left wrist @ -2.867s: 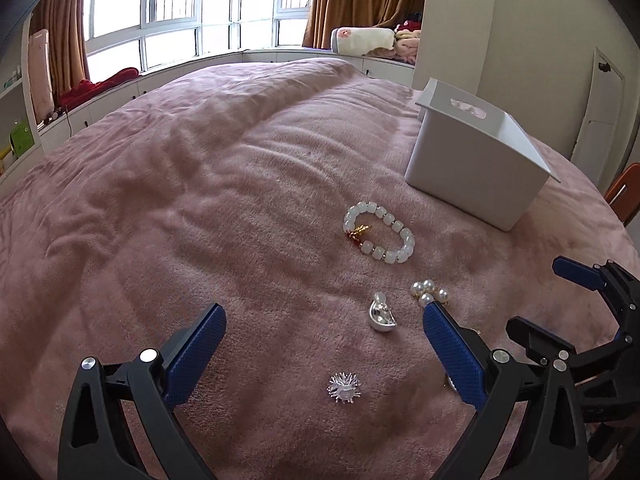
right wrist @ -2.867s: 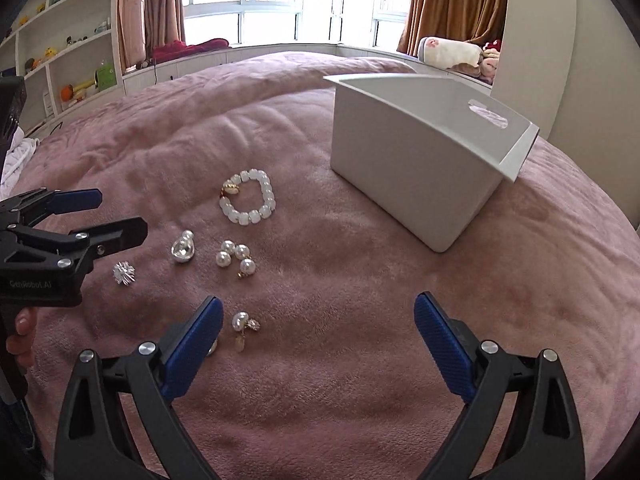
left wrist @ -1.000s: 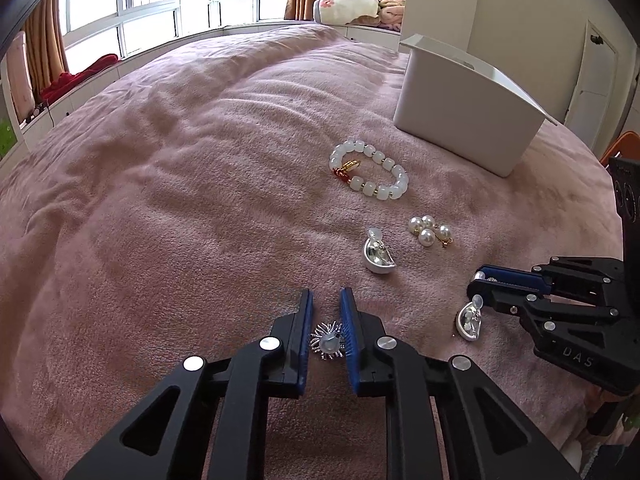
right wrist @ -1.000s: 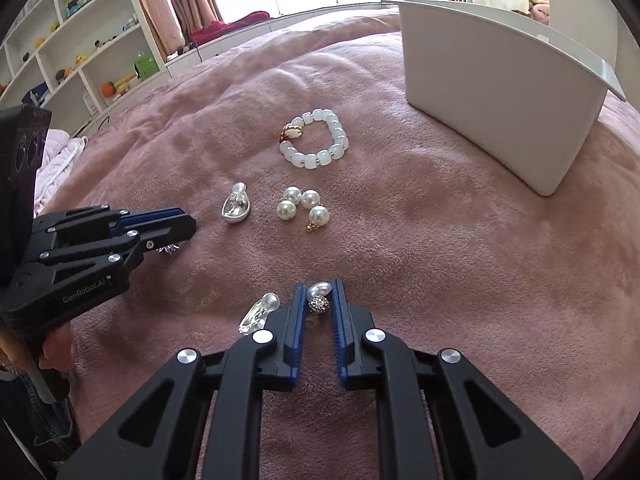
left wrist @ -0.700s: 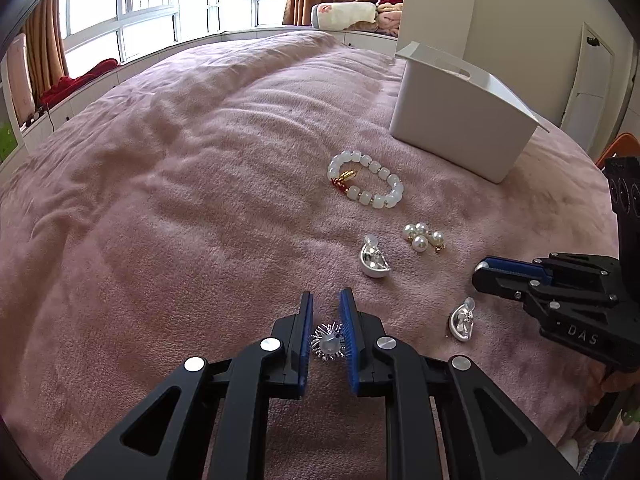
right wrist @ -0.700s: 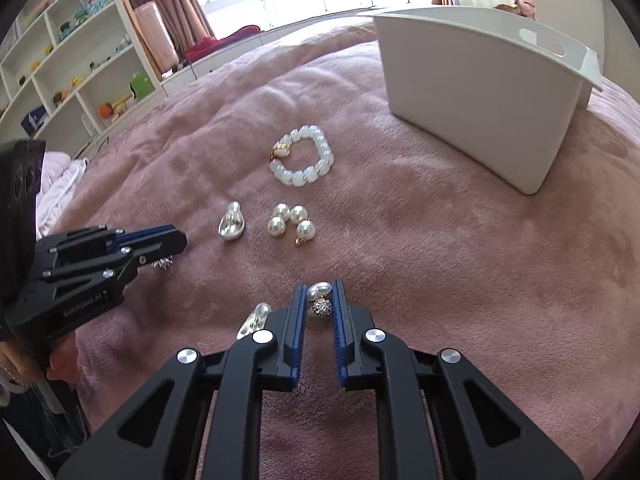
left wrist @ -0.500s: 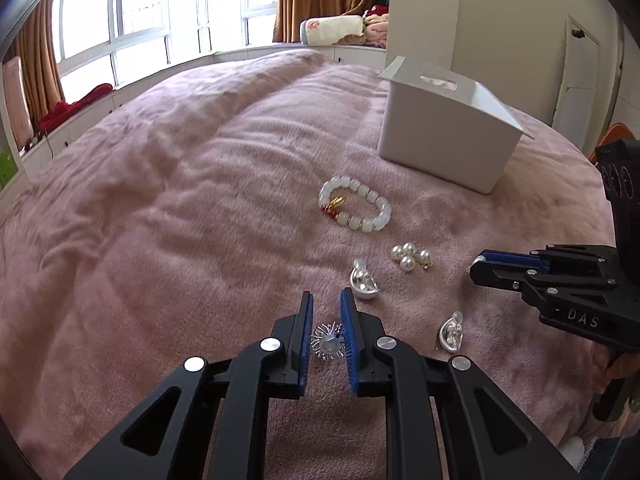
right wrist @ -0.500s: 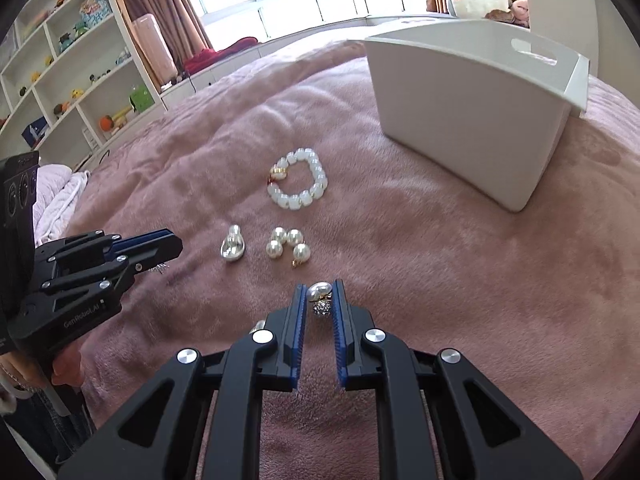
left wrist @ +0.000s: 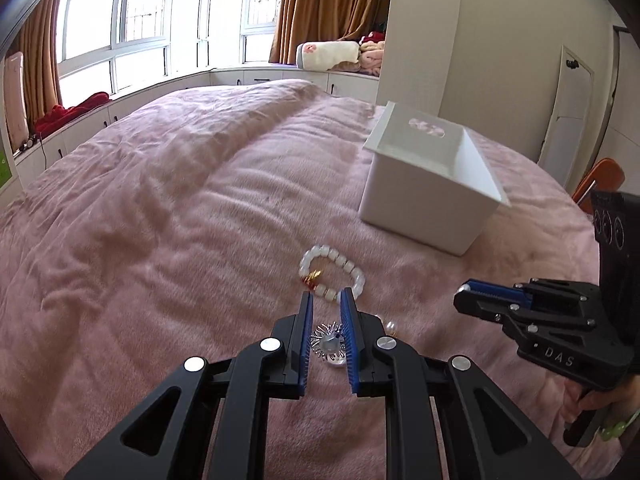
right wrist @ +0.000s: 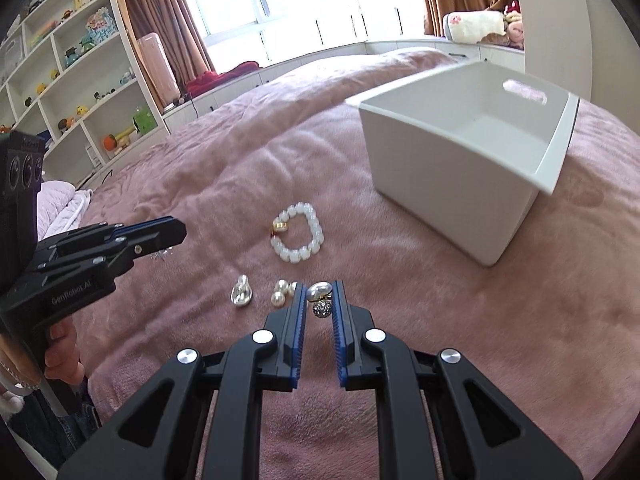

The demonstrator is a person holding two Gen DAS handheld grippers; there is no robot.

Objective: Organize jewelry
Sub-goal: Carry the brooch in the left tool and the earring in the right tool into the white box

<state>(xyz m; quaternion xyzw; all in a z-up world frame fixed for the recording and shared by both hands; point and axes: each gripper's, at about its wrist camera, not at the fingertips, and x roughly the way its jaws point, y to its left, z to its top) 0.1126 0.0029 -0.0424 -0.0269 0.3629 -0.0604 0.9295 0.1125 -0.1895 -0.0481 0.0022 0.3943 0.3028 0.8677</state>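
Observation:
My left gripper (left wrist: 326,308) is shut on a spiky silver brooch (left wrist: 327,342) and holds it above the pink blanket. My right gripper (right wrist: 318,290) is shut on a pearl-and-crystal earring (right wrist: 321,300), also lifted. A white bead bracelet (left wrist: 332,274) with a red-gold charm lies on the blanket; it also shows in the right wrist view (right wrist: 298,236). A silver drop earring (right wrist: 242,291) and a pearl cluster (right wrist: 280,292) lie nearby. The open white box (right wrist: 464,156) stands beyond, also in the left wrist view (left wrist: 430,188).
The pink blanket (left wrist: 160,220) covers the whole bed. White shelves (right wrist: 68,80) with toys stand at the left. Windows and brown curtains (left wrist: 328,8) are at the back. An orange chair (left wrist: 600,180) is at the right edge.
Both grippers closed on their pieces, lifted them off the blanket and moved forward toward the white box, whose inside now shows. The rest of the jewelry has not moved.

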